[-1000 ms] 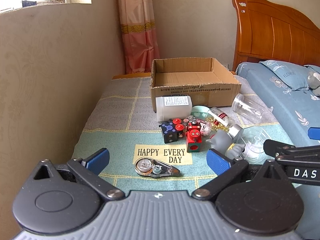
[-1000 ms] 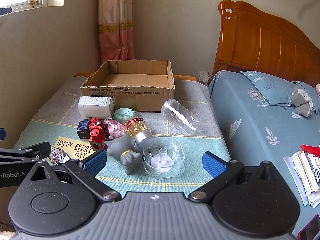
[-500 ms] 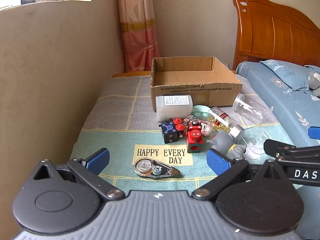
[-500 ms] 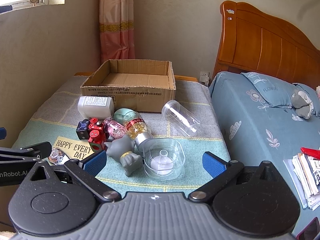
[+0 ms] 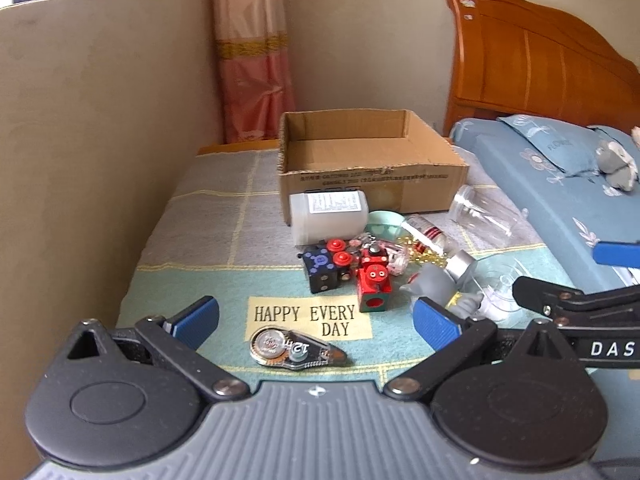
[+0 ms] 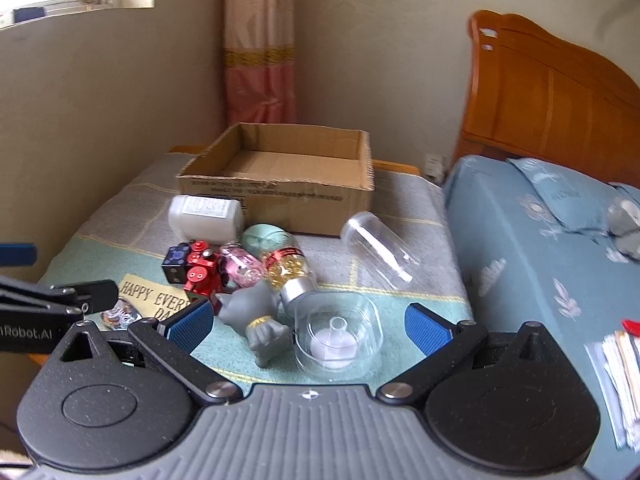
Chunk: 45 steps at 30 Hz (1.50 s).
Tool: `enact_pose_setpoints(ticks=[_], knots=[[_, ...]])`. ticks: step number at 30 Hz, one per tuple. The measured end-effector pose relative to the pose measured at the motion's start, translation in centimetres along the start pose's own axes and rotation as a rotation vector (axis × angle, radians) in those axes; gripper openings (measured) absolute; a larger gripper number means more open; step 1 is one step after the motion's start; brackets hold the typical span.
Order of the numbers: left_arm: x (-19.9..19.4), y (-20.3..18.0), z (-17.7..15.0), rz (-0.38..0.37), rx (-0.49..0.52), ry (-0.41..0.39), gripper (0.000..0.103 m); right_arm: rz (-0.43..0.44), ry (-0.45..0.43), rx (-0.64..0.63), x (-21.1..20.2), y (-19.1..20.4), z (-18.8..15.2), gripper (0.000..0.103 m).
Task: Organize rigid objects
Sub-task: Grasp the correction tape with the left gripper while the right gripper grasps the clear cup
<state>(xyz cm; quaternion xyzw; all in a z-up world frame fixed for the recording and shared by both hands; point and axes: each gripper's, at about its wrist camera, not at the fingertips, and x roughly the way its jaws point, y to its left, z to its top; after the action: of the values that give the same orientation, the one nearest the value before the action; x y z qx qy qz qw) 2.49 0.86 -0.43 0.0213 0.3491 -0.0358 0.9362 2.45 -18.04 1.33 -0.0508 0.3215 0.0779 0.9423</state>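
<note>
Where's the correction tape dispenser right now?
In the left wrist view, the correction tape dispenser lies flat on the mat just below the HAPPY EVERY DAY label, between the open left tongs, nearest the camera and apart from the toy pile.

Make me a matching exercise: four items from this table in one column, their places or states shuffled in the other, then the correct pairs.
Things:
1. cardboard box
2. correction tape
3. clear plastic cup
4. white bottle

Places or states:
A. lying on its side right in front of the box, label up
B. lying on its side near the bed-side edge of the table
C. nothing in it, at the back of the table
D. just below the HAPPY EVERY DAY patch

Pairs: 1-C, 2-D, 3-B, 4-A
</note>
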Motion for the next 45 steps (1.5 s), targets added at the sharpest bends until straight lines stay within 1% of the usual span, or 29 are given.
enact_pose_setpoints(ticks=[3,8,13,17,21,22,24,26,28,30,33,34,39,43,45], knots=[[0.8,0.2,0.1,-0.031,0.047,0.008,0.102,0.032,0.002,-0.022,0.7,-0.6,-0.4,0.103],[3.1,1.1,-0.5,-0.046,0.101,0.036,0.102,0.038,0.035,-0.075,2.4,-1.8,-1.8,0.103],[5.7,1.8,-1.6,-0.102,0.103,0.089,0.102,0.039,0.104,-0.108,4.7,-2.7,-3.8,0.103],[7.9,2.0,-2.2,-0.109,0.098,0.139,0.102,0.039,0.154,-0.108,6.5,-3.2,-5.0,0.103],[9.3,1.9,-2.8,-0.111,0.106,0.173,0.102,0.041,0.198,-0.105,8.0,-3.3,-6.0,0.103],[9.6,1.8,-3.0,-0.081,0.076,0.180,0.102,0.040,0.207,-0.106,8.3,-3.3,-6.2,0.103],[9.9,1.7,-3.4,-0.104,0.104,0.193,0.102,0.066,0.202,-0.083,8.6,-3.7,-6.3,0.103],[10.0,1.6,-3.6,-0.102,0.142,0.191,0.102,0.085,0.207,-0.065,9.0,-4.0,-6.3,0.103],[10.1,1.5,-3.9,-0.099,0.179,0.195,0.102,0.098,0.187,-0.078,9.0,-4.2,-6.4,0.103],[10.2,2.0,-4.0,-0.117,0.172,0.193,0.102,0.118,0.163,-0.092,9.1,-4.4,-6.6,0.103],[10.6,3.0,-3.9,-0.154,0.116,0.215,0.102,0.112,0.150,-0.081,9.6,-4.8,-6.3,0.103],[10.6,3.2,-3.9,-0.149,0.108,0.206,0.103,0.107,0.149,-0.075,9.9,-5.0,-6.1,0.103],[10.8,3.5,-3.9,-0.141,0.105,0.195,0.103,0.088,0.133,-0.052,11.1,-5.1,-5.3,0.103],[10.5,3.7,-4.2,-0.158,0.124,0.193,0.103,0.056,0.129,-0.024,11.3,-6.1,-5.4,0.103],[10.4,4.0,-4.4,-0.167,0.134,0.182,0.103,0.054,0.122,-0.020,11.1,-6.6,-5.6,0.103]])
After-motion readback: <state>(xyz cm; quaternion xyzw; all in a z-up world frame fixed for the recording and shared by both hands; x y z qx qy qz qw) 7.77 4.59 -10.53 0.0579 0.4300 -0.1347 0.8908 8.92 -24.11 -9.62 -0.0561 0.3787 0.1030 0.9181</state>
